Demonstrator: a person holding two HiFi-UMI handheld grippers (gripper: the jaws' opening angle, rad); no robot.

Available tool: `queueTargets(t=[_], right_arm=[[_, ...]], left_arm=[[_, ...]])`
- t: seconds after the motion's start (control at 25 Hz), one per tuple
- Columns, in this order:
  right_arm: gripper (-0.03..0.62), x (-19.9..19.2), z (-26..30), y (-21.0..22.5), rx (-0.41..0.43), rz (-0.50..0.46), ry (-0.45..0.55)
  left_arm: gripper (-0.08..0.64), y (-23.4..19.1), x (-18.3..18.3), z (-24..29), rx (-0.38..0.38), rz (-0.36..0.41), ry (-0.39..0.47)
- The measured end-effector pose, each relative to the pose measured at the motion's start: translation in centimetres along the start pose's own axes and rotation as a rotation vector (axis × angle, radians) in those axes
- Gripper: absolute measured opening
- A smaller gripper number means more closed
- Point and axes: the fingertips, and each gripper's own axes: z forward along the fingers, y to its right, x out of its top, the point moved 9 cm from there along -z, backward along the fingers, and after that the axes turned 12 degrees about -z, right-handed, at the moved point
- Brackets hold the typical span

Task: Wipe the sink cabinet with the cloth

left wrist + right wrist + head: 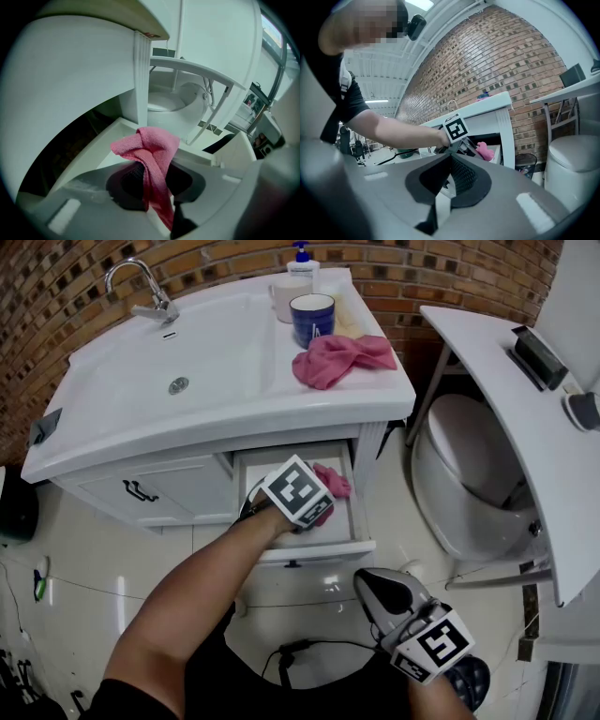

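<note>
Left gripper view: the left gripper clamps a pink cloth inside the open drawer of the sink cabinet. The right gripper, jaws together on nothing, hangs low before that cabinet; a second pink cloth lies on its top

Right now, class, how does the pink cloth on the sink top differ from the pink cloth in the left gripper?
The counter cloth lies loose and untouched beside the blue mug; the held cloth is pinched in the left gripper over the open drawer. The counter cloth sprawls wide; the held cloth hangs bunched. Both are pink.
</note>
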Motion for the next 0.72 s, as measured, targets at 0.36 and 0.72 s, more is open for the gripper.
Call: queueTargets(t=[0.36,0.72], right_arm=[[0.006,-0.7,-0.5,0.6,-0.020,-0.003,-0.020],[0.006,-1.4,-0.1,0.4,-0.027,0.002,-0.037]], left_arm=[[0.107,-4.7,-3.8,-3.8,0.110,0.005,-0.084],[0.107,-7.6,-7.1,-7.1,0.167,-0.050,-0.100]])
